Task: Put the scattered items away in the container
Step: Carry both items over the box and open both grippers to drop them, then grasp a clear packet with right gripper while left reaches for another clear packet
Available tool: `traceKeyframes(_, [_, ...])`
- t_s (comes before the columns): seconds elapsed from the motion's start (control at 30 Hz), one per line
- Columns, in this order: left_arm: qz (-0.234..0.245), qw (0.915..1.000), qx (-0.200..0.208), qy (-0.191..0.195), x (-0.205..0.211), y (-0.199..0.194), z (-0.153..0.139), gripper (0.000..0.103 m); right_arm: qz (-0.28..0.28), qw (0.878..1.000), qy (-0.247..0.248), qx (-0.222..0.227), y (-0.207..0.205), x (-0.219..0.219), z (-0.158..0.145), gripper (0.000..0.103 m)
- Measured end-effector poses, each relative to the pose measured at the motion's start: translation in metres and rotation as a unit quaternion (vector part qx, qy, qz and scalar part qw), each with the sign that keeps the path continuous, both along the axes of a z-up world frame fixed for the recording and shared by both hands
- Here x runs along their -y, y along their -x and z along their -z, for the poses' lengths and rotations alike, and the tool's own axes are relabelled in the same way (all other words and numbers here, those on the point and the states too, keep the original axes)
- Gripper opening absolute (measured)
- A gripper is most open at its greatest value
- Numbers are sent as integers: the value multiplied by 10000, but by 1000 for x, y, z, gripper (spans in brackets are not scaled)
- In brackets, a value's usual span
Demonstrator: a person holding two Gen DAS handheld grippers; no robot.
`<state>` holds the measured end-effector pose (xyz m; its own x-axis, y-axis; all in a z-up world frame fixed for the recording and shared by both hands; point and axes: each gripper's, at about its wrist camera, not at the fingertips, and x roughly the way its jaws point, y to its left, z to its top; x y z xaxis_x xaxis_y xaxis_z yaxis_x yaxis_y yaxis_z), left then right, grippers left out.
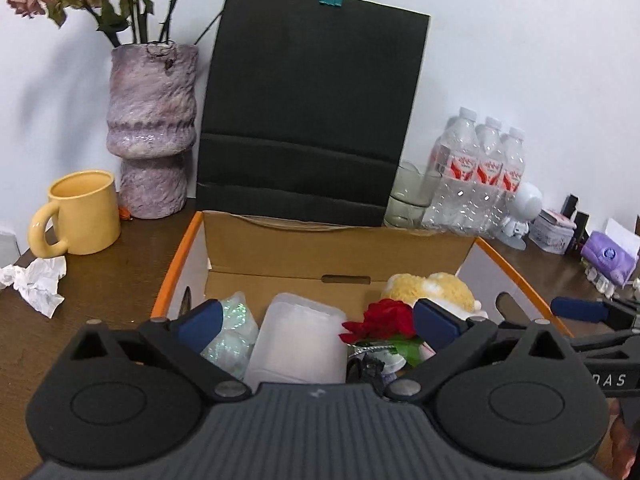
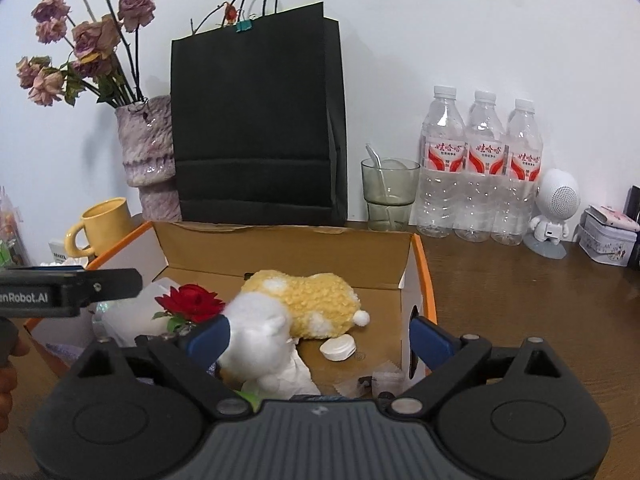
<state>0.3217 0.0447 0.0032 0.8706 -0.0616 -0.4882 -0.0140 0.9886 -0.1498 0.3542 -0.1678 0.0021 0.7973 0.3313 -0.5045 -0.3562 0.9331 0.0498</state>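
An open cardboard box with orange edges (image 1: 336, 246) (image 2: 280, 248) sits on the brown table. Inside lie a yellow-and-white plush toy (image 2: 308, 304) (image 1: 434, 290), a red rose (image 1: 386, 316) (image 2: 192, 300), a translucent plastic tub (image 1: 298, 340), an iridescent packet (image 1: 234, 328) and a small white case (image 2: 339, 349). My left gripper (image 1: 318, 326) is open and empty above the box's near side. My right gripper (image 2: 320, 338) is open and empty over the box, its left finger beside the plush's white head. The right gripper also shows at the right in the left wrist view (image 1: 580, 310).
Behind the box stand a black paper bag (image 2: 256, 128), a purple vase with dried roses (image 1: 154, 128), a yellow mug (image 1: 82, 212), a glass (image 2: 388, 194) and three water bottles (image 2: 480, 168). Crumpled paper (image 1: 38, 282) lies left. A white speaker figure (image 2: 554, 212) and tins (image 2: 608, 236) stand right.
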Motion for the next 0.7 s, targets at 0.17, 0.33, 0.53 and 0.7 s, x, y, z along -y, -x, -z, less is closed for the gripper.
traceKeyframes(0.17, [48,10000,-15,-63,4,0,2,103,1,10000,75,-16,0,-2,2,97])
traceKeyframes(0.33, [17,10000,-2,-81,5,3,1,103,15,10000,89,-23,1,-2,2,97])
traceKeyframes(0.53, [-19,9999,59,-120,6,13,-3,103,55,10000,52,-53,7,-2,-2,97])
traceKeyframes(0.7, [-94,9998,148,6,5,33,-11,103,58,10000,-72,5,26,2,-11,98])
